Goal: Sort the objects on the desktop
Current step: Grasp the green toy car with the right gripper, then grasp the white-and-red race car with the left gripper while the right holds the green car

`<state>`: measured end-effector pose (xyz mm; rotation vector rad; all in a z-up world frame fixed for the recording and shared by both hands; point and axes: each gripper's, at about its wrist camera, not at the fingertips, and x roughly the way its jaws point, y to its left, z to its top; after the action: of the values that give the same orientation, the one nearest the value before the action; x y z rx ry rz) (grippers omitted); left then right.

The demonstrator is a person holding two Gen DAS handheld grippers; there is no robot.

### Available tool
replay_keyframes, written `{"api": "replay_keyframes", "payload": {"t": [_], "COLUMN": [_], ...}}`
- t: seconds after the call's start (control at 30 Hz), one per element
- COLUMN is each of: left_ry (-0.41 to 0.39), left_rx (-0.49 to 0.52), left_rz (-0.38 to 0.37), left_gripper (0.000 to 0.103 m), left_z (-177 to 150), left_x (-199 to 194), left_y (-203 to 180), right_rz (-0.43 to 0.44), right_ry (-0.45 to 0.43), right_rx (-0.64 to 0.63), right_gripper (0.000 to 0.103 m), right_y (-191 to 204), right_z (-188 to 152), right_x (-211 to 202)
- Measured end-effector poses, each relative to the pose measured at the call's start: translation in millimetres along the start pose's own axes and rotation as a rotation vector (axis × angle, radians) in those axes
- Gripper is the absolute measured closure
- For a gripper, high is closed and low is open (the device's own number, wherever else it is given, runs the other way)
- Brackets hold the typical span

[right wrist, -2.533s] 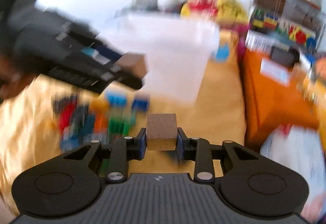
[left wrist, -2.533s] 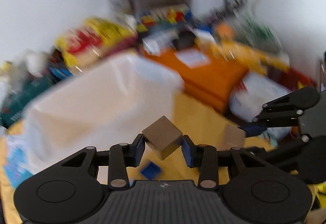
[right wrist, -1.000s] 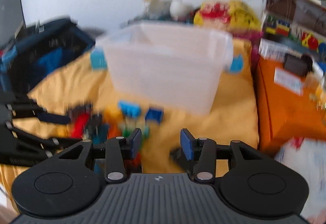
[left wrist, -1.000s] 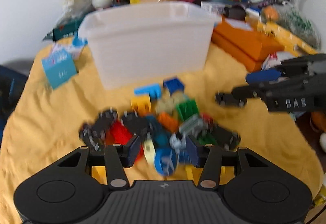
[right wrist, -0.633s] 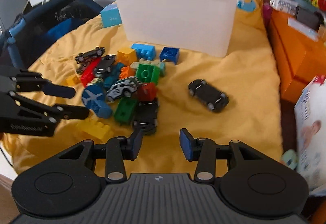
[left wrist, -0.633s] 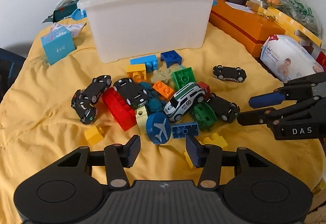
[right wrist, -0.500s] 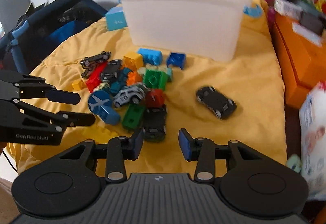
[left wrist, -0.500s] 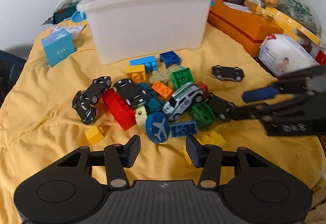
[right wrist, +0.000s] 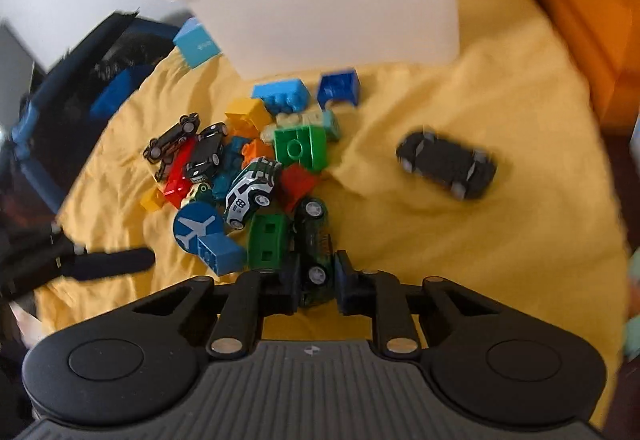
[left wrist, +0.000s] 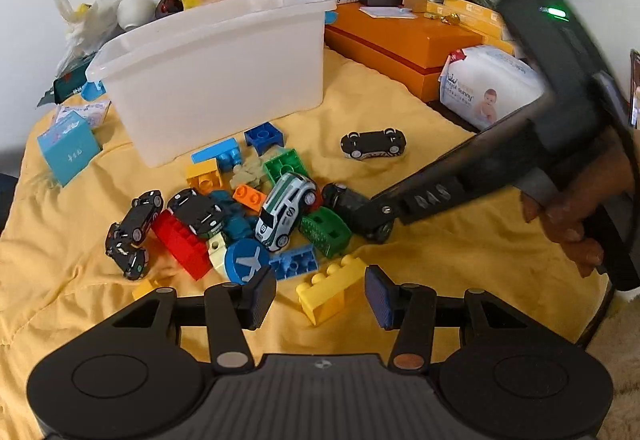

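A pile of toy bricks and cars lies on the yellow cloth in front of a white bin [left wrist: 216, 80] [right wrist: 340, 0]. My right gripper [right wrist: 316, 276] [left wrist: 360, 212] reaches into the pile's near right side. Its jaws are closing and the pads press both sides of a black toy car [right wrist: 314, 236] [left wrist: 340, 196] beside a green brick [right wrist: 268, 240]. My left gripper [left wrist: 320, 296] stands open low over the cloth. A yellow brick [left wrist: 332, 288] lies between its fingers, untouched. A white-and-green car [left wrist: 288, 210] tops the pile. Another black car [left wrist: 373, 145] [right wrist: 446, 164] lies apart.
An orange box [left wrist: 400, 40] and a pack of wipes [left wrist: 488, 88] stand on the right. A light blue box [left wrist: 68, 152] sits left of the bin. A dark blue bag [right wrist: 100, 80] lies beyond the cloth's left edge. A hand [left wrist: 572, 216] holds the right gripper.
The right gripper dropped onto the pile and its jaws closed on the black car. The left gripper moved closer, so the yellow brick now lies between its fingers.
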<state>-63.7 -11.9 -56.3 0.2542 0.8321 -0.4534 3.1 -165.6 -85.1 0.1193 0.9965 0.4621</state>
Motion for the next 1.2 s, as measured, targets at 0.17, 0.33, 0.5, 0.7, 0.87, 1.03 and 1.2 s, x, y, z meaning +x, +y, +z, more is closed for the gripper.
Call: {"api": "replay_keyframes", "payload": {"t": [0.17, 0.33, 0.5, 0.7, 0.87, 1.03, 1.2], "left_ry": [-0.011, -0.024, 0.010, 0.091, 0.151, 0.111, 0.126], "left_rx": [-0.049, -0.096, 0.110, 0.490, 0.693, 0.755, 0.497], "left_rz": [-0.055, -0.166, -0.185, -0.258, -0.280, -0.279, -0.340], "left_gripper": [0.050, 0.050, 0.050, 0.052, 0.066, 0.074, 0.084], "left_z": [22.5, 67.9, 106.9, 126.8, 124.7, 131.7, 150.7], "left_x": [8.5, 30.7, 67.3, 110.1, 137.6, 147.8, 138.8], "left_y": [7.8, 17.7, -7.6, -41.5, -52.1, -53.6, -28.7], "right_rz": [-0.186, -0.379, -0.390, -0.208, -0.209, -0.220, -0.240], "right_ry": [-0.058, -0.076, -0.063, -0.091, -0.117, -0.122, -0.122], "right_rx": [-0.230, -0.534, -0.661, -0.394, -0.264, -0.198, -0.195], "right_gripper": [0.085, 0.085, 0.081, 0.075, 0.075, 0.075, 0.075], "right_y": [12.3, 24.6, 39.7, 21.9, 6.4, 2.6, 5.5], "right_z": [-6.3, -31.3, -49.6, -40.2, -41.6, -43.7, -42.1], "right_x": [-19.5, -17.9, -13.7, -35.6, -44.8, -47.2, -46.3]}}
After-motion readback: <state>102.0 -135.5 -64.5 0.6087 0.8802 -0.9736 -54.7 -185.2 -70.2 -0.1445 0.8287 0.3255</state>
